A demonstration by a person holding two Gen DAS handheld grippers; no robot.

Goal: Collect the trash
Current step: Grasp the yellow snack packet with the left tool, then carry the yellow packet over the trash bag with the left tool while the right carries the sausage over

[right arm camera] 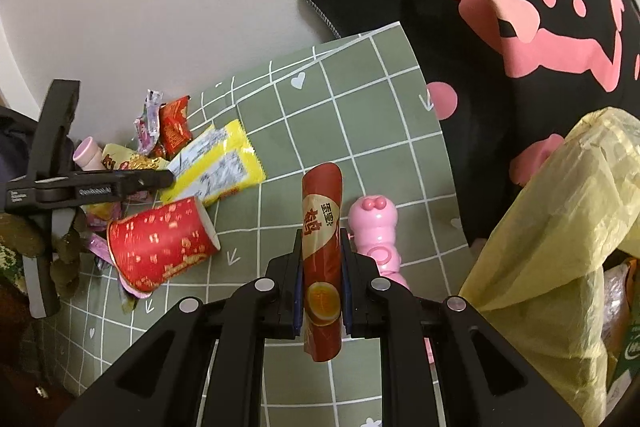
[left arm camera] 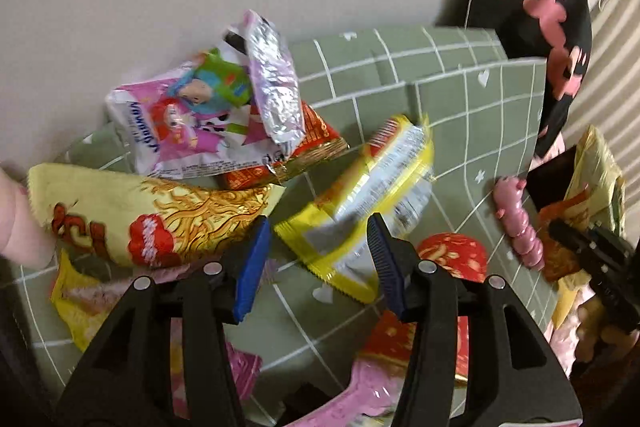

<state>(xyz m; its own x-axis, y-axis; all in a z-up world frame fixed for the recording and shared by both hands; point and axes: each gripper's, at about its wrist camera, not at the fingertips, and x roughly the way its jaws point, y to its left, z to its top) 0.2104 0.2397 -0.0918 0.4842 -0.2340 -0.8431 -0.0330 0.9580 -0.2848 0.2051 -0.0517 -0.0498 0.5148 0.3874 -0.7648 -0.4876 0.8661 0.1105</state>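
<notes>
So there's a sage-green mat with a white grid and little hearts (left arm camera: 476, 131) lying on a pale surface, a plain off-white wall behind it, and a person in a black top with big pink shapes (left arm camera: 548, 27) sitting at the far edge.

Left wrist view first: the left hand-held gripper (left arm camera: 316, 255) is sitting about half open, nothing pinched between its blue pads. It's hanging right over a yellow foil snack wrapper with a silvery label (left arm camera: 360, 195), which looks blurry. Just left of that a pale yellow noodle packet with red print (left arm camera: 132, 215) is lying next to a pink-and-white cartoon snack bag (left arm camera: 188, 123) and a small red-orange sachet (left arm camera: 316, 147). A pink bumpy caterpillar-shaped toy (left arm camera: 516, 219) is lying off to the right, and the red paper cup with gold print (left arm camera: 452, 255) is peeking out beside the right finger.

Right wrist view: the right hand-held gripper (right arm camera: 322, 287) is clamping narrow on a red sausage stick in a shiny wrapper (right arm camera: 322, 227), which is sticking up between the pads. The pink toy is lying just right of it on the mat. The red cup is lying tipped on its side to the left, near the yellow wrapper and the rest of the wrapper pile. A pale yellow plastic trash bag (right arm camera: 552, 219) is hanging open on the right edge, with some stuff inside it.
</notes>
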